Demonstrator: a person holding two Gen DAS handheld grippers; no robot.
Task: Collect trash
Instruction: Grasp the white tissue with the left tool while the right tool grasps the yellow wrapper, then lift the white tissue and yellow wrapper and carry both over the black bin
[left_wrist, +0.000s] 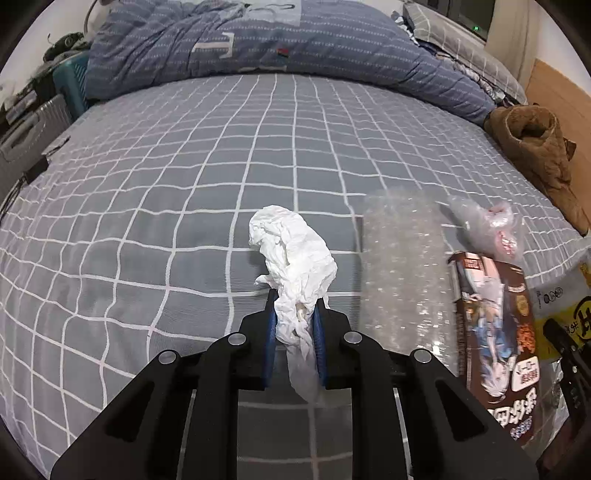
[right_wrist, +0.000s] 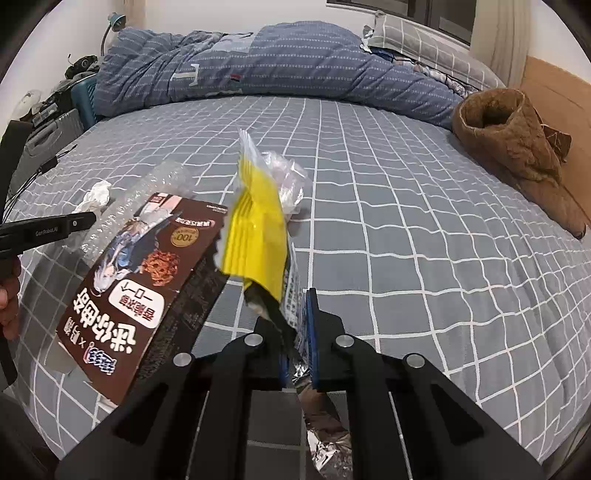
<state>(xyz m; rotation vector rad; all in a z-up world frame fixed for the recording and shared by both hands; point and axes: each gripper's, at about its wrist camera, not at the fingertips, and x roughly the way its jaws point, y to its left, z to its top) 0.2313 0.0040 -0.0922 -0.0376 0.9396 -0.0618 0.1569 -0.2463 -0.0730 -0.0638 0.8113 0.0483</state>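
A: Status of each gripper?

B: The left gripper (left_wrist: 295, 317) is clamped on a crumpled white tissue (left_wrist: 291, 254), which stands up ahead of the tips and hangs loose behind them. The right gripper (right_wrist: 295, 314) is closed on the lower edge of a yellow snack wrapper (right_wrist: 256, 229); the foil end trails back under the fingers.

A: Failure modes from here?

B: Tissue is soft, so a fast swing could tear it or let it slip out. The wrapper is pinched near one edge only and may pull free. The brown snack box (right_wrist: 147, 273), just left of the right gripper, appears tilted up against the wrapper, though contact is unclear; if so, lifting could drag it.

A: Containers?

B: No bin or bag is in view. A clear plastic bag (left_wrist: 487, 225) and bubble wrap (left_wrist: 402, 266) lie on the bed (left_wrist: 147, 206) right of the left gripper, uncollected.
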